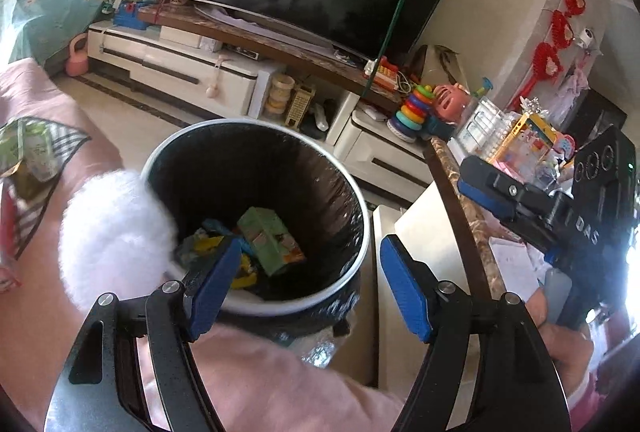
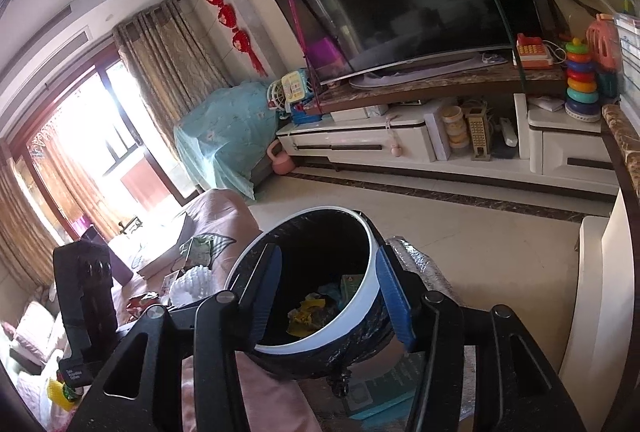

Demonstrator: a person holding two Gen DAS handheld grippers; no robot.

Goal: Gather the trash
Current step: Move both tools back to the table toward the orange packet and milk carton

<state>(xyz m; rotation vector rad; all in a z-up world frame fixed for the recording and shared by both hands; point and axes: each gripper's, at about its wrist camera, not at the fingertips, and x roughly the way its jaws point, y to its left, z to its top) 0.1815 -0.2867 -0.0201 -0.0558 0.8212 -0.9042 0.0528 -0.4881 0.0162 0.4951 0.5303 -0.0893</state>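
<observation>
While left claw (image 1: 308, 286) hangs over bin (image 1: 352, 191), jaws apart, empty, note carton (image 1: 272, 246) and wrappers (image 2: 306, 314) already lie inside. Right claw (image 2: 332, 302) also apart, straddling bin's right wall, not gripping. You turn next to leftover green packet (image 1: 34, 151) on sofa (image 1: 52, 99); approach low, pinch edge.

The white fluffy lump (image 1: 116, 232) in the left wrist view is blown out by light and blurred, so what it is cannot be told; it hides part of the bin (image 1: 352, 191) rim. The bin's base is hidden behind the left gripper (image 1: 308, 284) and a pink sleeve (image 1: 280, 384). Print on the green carton (image 1: 272, 244) inside is too small to read. In the right wrist view, the window (image 2: 80, 159) is washed out by glare.
</observation>
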